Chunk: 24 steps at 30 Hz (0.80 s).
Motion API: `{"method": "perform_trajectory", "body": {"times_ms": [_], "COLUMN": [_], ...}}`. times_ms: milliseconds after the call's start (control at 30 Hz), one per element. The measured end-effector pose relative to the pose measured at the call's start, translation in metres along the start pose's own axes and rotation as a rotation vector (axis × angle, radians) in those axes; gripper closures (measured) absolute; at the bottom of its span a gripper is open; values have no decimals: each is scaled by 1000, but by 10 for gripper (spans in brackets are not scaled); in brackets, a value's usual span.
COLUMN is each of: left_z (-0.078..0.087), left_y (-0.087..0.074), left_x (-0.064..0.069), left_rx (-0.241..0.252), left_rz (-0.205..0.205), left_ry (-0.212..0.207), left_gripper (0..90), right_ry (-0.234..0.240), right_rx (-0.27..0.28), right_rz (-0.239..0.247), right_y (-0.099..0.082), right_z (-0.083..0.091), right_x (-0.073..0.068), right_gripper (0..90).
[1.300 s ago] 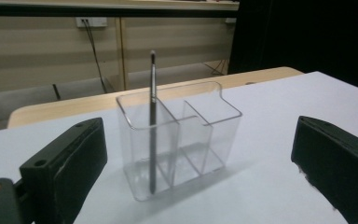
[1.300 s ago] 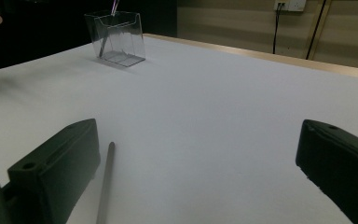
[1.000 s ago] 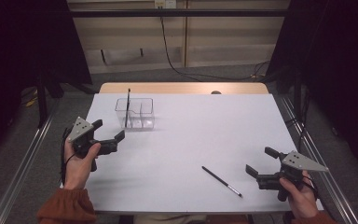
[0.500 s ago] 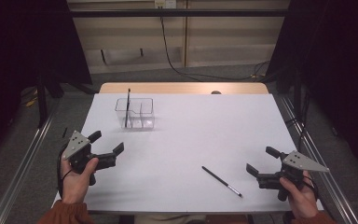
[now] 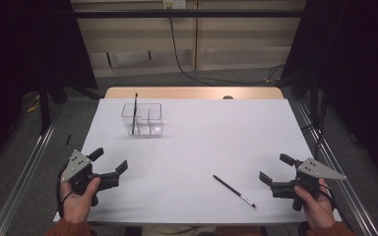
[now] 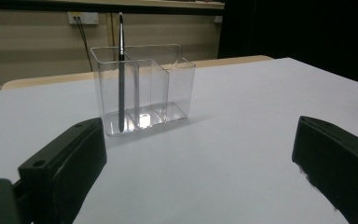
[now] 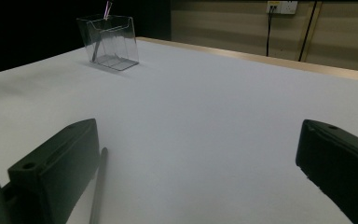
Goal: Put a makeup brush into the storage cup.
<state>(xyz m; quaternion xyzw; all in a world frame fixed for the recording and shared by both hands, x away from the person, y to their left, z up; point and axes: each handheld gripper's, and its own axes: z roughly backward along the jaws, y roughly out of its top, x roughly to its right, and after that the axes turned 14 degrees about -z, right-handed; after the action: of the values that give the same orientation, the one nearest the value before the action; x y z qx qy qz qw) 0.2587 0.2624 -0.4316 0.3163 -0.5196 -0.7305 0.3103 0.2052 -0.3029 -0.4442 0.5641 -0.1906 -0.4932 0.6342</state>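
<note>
A clear plastic organizer (image 5: pixel 142 119) with three compartments stands at the far left of the white table (image 5: pixel 206 137). A dark pen (image 5: pixel 135 112) stands upright in its left compartment. A second dark pen (image 5: pixel 234 191) lies flat near the front right. My left gripper (image 5: pixel 110 160) is open and empty at the front left, well short of the organizer (image 6: pixel 142 88) and its standing pen (image 6: pixel 120 70). My right gripper (image 5: pixel 273 168) is open and empty at the front right. The lying pen (image 7: pixel 98 186) rests just inside its left jaw, with the organizer (image 7: pixel 109 42) far off.
A wooden strip (image 5: pixel 192 92) runs along the table's far edge. Metal rails (image 5: pixel 24 172) flank both sides, and a black cable (image 5: pixel 187 64) trails across the floor behind. Dark curtains hang left and right. Bare white surface spans the table's middle.
My left gripper has drawn back from near the organizer toward the table's front left edge, staying open. The right gripper and both pens have not moved.
</note>
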Motion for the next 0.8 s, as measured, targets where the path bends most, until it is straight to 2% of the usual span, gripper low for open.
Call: {"method": "perform_trajectory", "body": {"times_ms": [100,367,533,667,800], "left_z": [5,12,12,12,9], "left_y": [-1,-6,-6,-6,-6], "left_x": [4,10,7,8,6], "left_rx": [11,-2,-5,0,-4], "left_rz": [0,-4,-24,-21,0], "left_ry": [4,0,22,17,14], "left_gripper": [30,30,29,29,29], "right_ry": [6,10,10,10,8], "right_rx": [2,4,6,5,9], "right_rz": [6,19,14,17,10], "right_y": [0,0,0,0,0], "right_z": [0,2,2,3,3], "right_x": [-1,-1,-1,-1,-1], "right_gripper": [0,0,0,0,0]}}
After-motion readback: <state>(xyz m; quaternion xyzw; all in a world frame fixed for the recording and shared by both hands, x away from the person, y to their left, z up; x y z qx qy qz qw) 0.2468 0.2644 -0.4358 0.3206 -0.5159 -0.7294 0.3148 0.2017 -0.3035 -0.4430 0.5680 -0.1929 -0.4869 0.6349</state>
